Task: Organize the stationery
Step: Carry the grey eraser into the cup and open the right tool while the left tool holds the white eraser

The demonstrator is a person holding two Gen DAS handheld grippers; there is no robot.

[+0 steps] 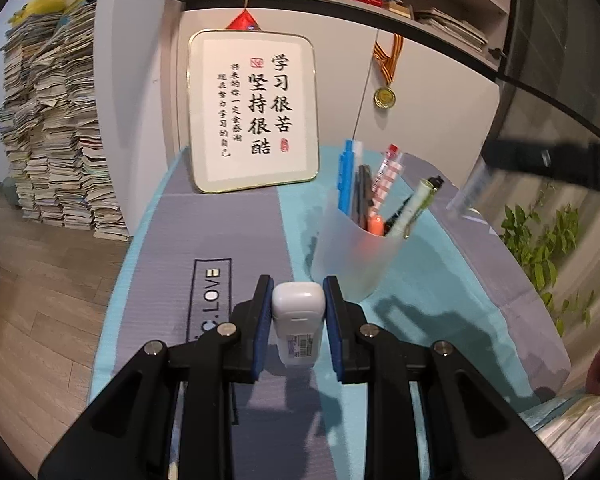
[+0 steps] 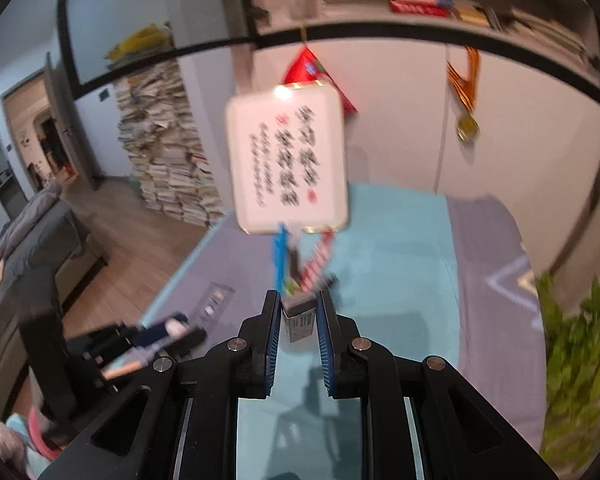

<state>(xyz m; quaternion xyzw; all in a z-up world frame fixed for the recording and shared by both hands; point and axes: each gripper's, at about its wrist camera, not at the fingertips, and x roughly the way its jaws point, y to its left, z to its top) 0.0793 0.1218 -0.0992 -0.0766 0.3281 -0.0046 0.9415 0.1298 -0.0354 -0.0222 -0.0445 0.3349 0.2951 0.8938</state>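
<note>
The left gripper (image 1: 298,300) is clamped on a white correction-tape case (image 1: 298,322) with a barcode sticker, held above the table cloth (image 1: 228,232) just short of the frosted pen cup (image 1: 354,256). That cup shows whole only from the left wrist: it stands on the turquoise stripe, stuffed with a blue pen (image 1: 345,176), a red-and-white striped pen (image 1: 388,174), a pale green marker (image 1: 418,206) and an orange one low inside.

From the right wrist everything is smeared (the picture is badly blurred), and the right gripper (image 2: 299,308) pinches a small grey eraser-like block (image 2: 299,316) between its blue pads (image 2: 273,334). Past it only the pen tops poke up; the cup is hidden behind the block. This view alone shows the left gripper (image 2: 172,330) off to the left.

The framed calligraphy plaque (image 1: 254,110) leans against the wall at the far edge of the table. Bare cloth lies left of the cup out to the left edge; a leafy plant (image 1: 540,240) crowds the right side.
</note>
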